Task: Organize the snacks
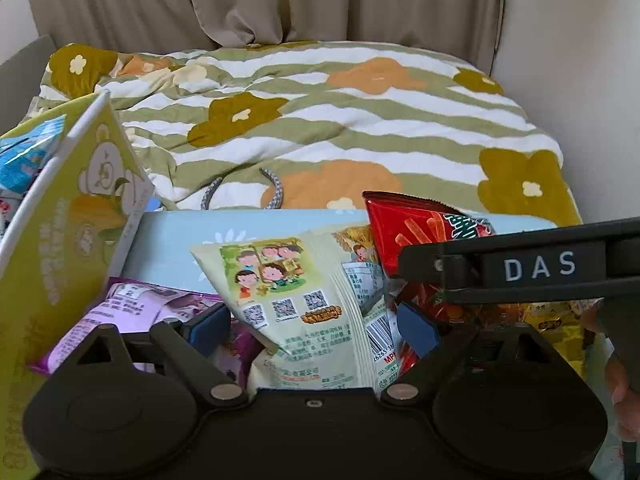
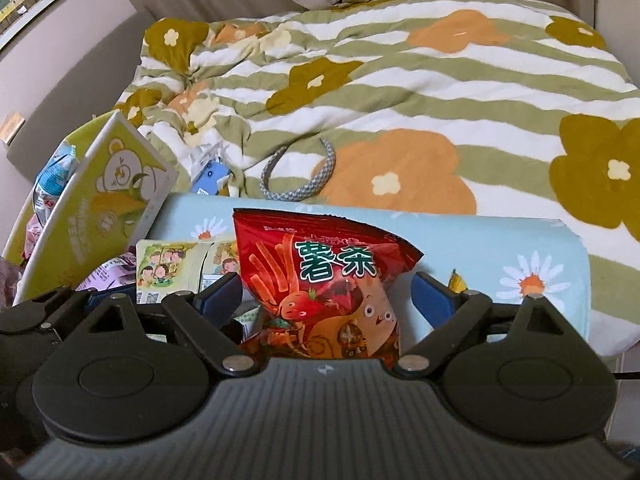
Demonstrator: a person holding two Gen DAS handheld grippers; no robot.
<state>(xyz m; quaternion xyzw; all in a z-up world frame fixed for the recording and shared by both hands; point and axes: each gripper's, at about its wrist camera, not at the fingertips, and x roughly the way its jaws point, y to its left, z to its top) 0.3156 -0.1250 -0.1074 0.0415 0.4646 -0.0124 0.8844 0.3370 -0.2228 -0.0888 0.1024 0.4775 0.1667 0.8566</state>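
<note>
A pale green snack bag with cartoon children (image 1: 304, 300) stands between the wide-spread jaws of my left gripper (image 1: 316, 328); the pads do not press it. A red fries bag (image 2: 324, 292) stands between the open jaws of my right gripper (image 2: 336, 300), not squeezed. The red bag (image 1: 404, 232) also shows in the left wrist view, behind the right gripper's body (image 1: 520, 268). A purple bag (image 1: 132, 312) lies at the left. A yellow bag (image 1: 560, 324) lies at the right. A yellow-green box (image 1: 68, 248) with snacks inside stands at the left.
The snacks lie on a light blue daisy-print pad (image 2: 500, 248) at the bed's near edge. Behind it is a striped floral quilt (image 1: 360, 128) with a grey headband (image 2: 304, 184) on it. Curtains and walls close the far side.
</note>
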